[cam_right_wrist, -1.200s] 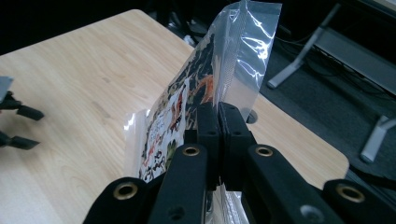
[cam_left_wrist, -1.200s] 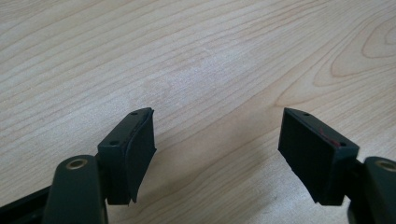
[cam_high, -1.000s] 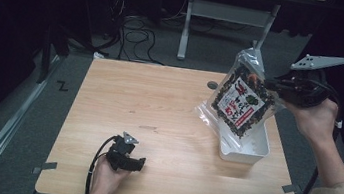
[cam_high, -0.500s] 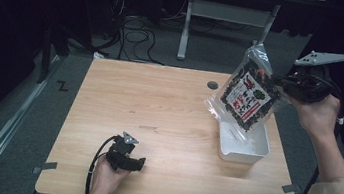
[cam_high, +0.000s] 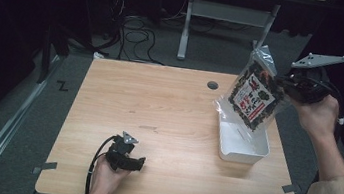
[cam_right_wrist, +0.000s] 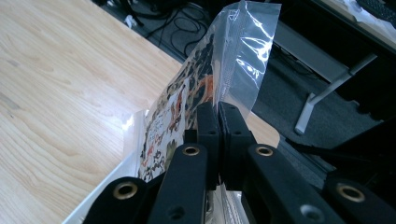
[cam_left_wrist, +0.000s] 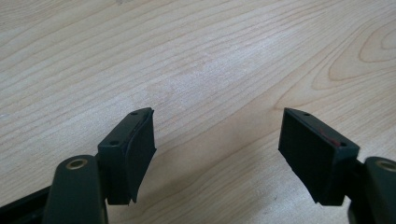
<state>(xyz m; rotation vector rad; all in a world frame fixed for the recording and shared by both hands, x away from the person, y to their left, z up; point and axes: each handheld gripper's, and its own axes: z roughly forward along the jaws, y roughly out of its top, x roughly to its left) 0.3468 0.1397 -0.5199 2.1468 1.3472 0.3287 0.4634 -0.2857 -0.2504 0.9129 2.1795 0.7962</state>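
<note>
Your right hand-held gripper [cam_high: 282, 86] pinches the bag [cam_high: 253, 95] by its clear edge, jaws pressed together on the plastic, holding it tilted in the air above the far end of the white tray [cam_high: 244, 149]. Your left hand-held gripper [cam_high: 126, 159] rests on the worktop [cam_high: 168, 111] near its front edge, jaws spread with nothing between them.

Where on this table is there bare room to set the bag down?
Bare wood runs from the left edge of the table to the white tray, behind the left hand-held gripper. It is crowded at the right, where the bag hangs over the tray.
</note>
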